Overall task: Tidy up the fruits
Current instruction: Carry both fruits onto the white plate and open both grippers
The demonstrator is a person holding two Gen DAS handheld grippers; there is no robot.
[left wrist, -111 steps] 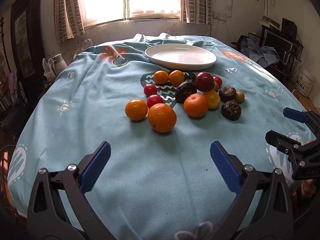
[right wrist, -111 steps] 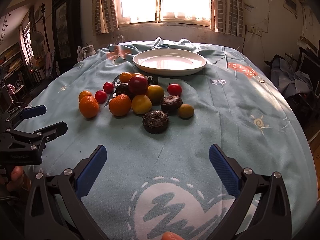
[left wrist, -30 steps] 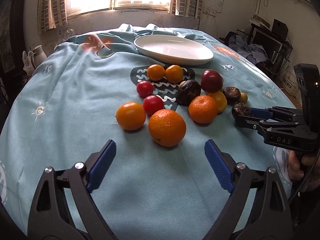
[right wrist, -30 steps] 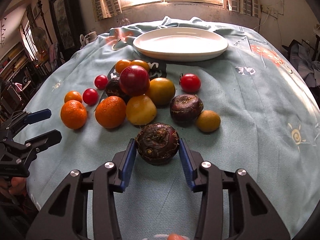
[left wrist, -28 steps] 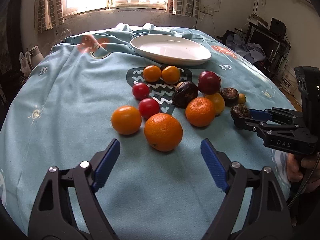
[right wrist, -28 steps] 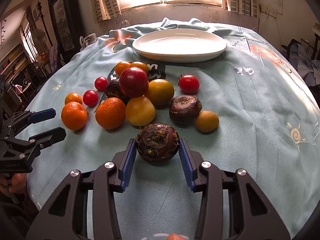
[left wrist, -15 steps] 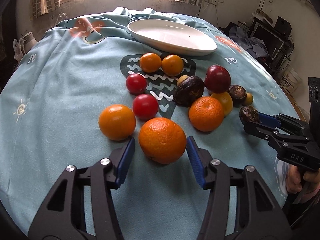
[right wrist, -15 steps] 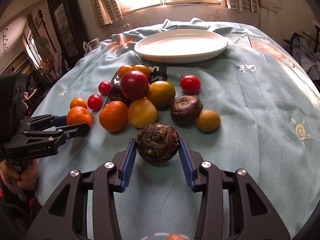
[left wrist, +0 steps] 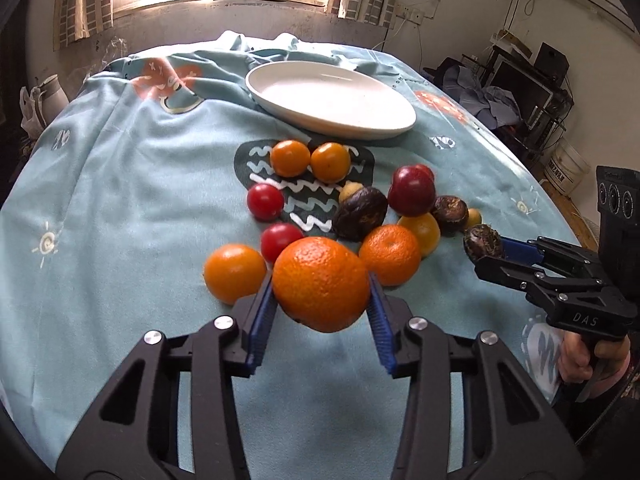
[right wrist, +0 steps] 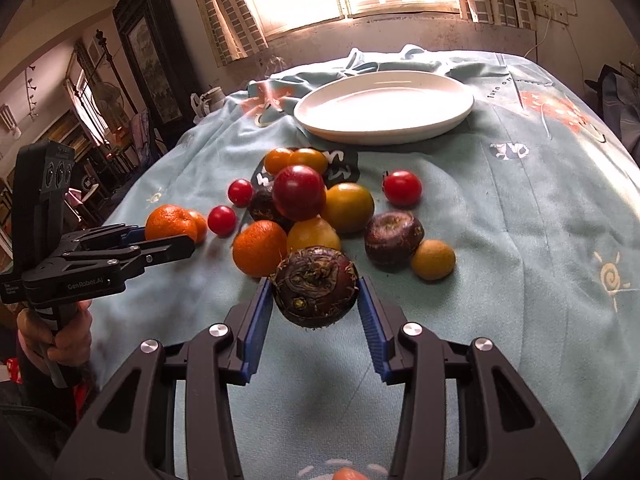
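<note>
Gripping a large round orange (left wrist: 322, 284), the left claw (left wrist: 322, 312) is clamped; the right claw (right wrist: 316, 312) is clamped on a dark brown bulb-like fruit (right wrist: 315, 286). Both hang above the blue-clothed worktop (left wrist: 120, 200), the white oval plate (left wrist: 332, 98) at twelve o'clock. Round skins could slip free.

Fourteen pieces of produce in all: five orange citrus fruits (left wrist: 322, 284), three small red tomatoes (right wrist: 402, 188), three dark brown bulbs (right wrist: 394, 238), two yellow fruits (right wrist: 348, 207), and one dark red plum (right wrist: 299, 192). Add a single small tan fruit (right wrist: 434, 260) and one white plate (right wrist: 384, 106).
</note>
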